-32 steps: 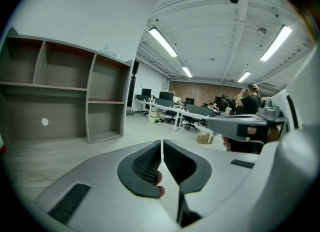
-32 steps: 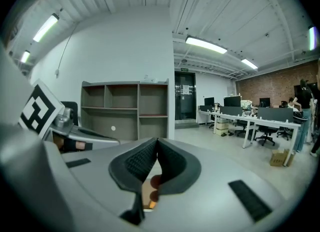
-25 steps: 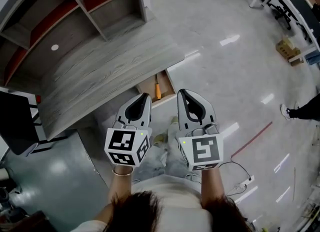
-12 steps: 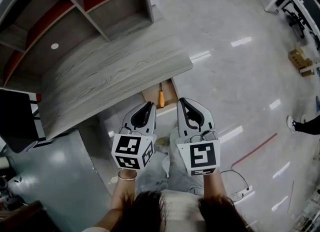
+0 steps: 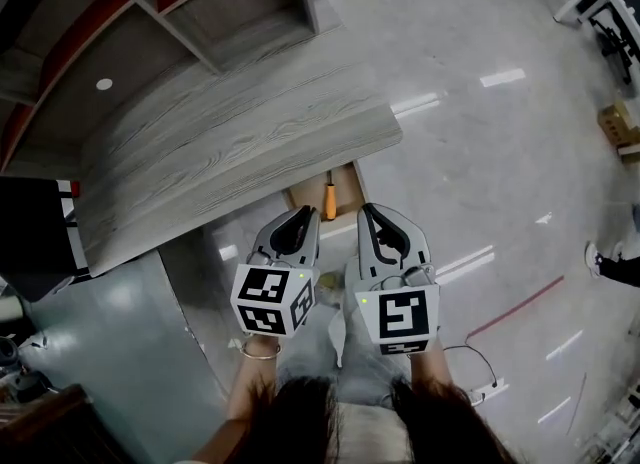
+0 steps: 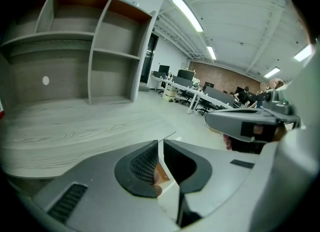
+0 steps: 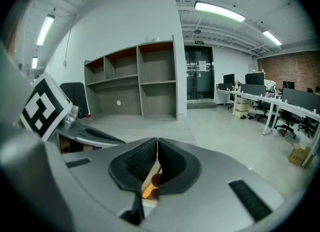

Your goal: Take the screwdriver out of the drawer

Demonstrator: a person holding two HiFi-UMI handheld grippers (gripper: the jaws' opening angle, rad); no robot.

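1. Head view: the left tool (image 5: 307, 215) and right tool (image 5: 366, 211) are held side by side, tips aimed at the open drawer (image 5: 349, 183) under the worktop's (image 5: 230, 142) front edge. This looks like lining up for a reach. The screwdriver (image 5: 329, 200) lies lengthwise in the drawer, just ahead of the tips and between them, touched by neither.
2. Left gripper view: the left tool (image 6: 161, 142) has its jaws drawn together to a thin slit, holding nothing. Brown drawer wood shows below the tips.
3. Right gripper view: the right tool (image 7: 157, 140) is closed tip to tip and empty. The screwdriver's orange handle (image 7: 149, 186) shows through the gap beneath, so it sits ahead and lower. The jaws likely must part before grasping.
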